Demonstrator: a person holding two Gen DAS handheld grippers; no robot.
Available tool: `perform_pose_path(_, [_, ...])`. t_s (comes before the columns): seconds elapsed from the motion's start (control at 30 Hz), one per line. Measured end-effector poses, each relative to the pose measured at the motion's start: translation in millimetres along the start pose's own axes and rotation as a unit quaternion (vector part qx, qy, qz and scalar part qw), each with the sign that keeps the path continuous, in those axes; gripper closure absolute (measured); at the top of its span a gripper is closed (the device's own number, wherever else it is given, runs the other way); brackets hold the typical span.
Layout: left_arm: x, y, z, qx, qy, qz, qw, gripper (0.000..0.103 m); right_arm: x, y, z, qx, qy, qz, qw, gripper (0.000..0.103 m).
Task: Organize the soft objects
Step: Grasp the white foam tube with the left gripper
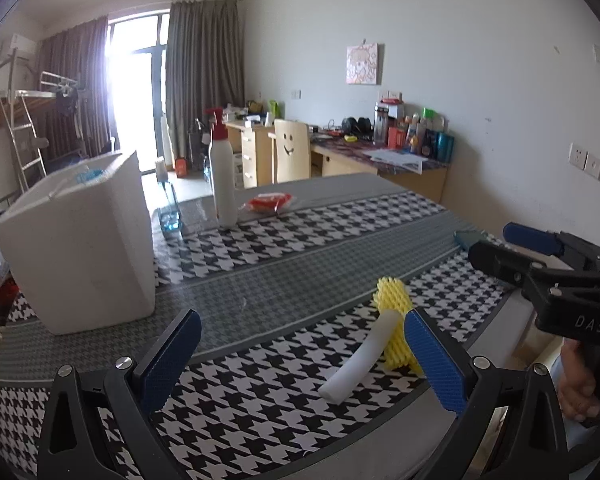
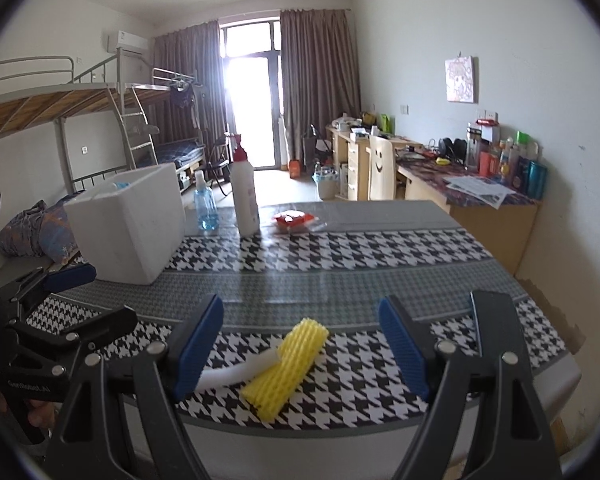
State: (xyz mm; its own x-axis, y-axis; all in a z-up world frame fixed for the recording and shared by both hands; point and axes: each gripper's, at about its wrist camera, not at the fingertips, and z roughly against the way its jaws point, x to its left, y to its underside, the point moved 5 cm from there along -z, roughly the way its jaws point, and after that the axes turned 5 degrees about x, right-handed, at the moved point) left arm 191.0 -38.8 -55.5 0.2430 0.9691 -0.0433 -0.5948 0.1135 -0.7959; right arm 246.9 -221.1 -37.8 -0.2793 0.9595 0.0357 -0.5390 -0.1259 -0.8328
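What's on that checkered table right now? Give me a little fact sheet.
Soft items: white foam tube lying across a yellow foam net sleeve, touching, near the table's front edge
Container: white foam box, open top, back left
Also there: white spray bottle, blue bottle, red packet
Left tool: open, holding nothing
Right tool: open, holding nothing

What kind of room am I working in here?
Most likely a dorm-style bedroom or student room: a metal bunk bed with a ladder stands on one side, a cluttered study desk runs along the wall, and curtains frame a balcony door.
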Motion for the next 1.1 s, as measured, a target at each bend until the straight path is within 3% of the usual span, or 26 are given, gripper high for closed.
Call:
perform_pose_path(0.5, [-15.9,21.6,-41.9,0.076,0.025,-0.037,0.9961,0.001,-10.2,25.3,-28.0,0.052,-0.002,-0.017,0.998,0.02])
perform_pose_path(1.1, [-35.3,40.9,-94.1,0.158,0.035,-0.077,0.9838,0.036,-17.4,43.9,-47.7,0.082,-0.007,-0.027,0.996,0.02])
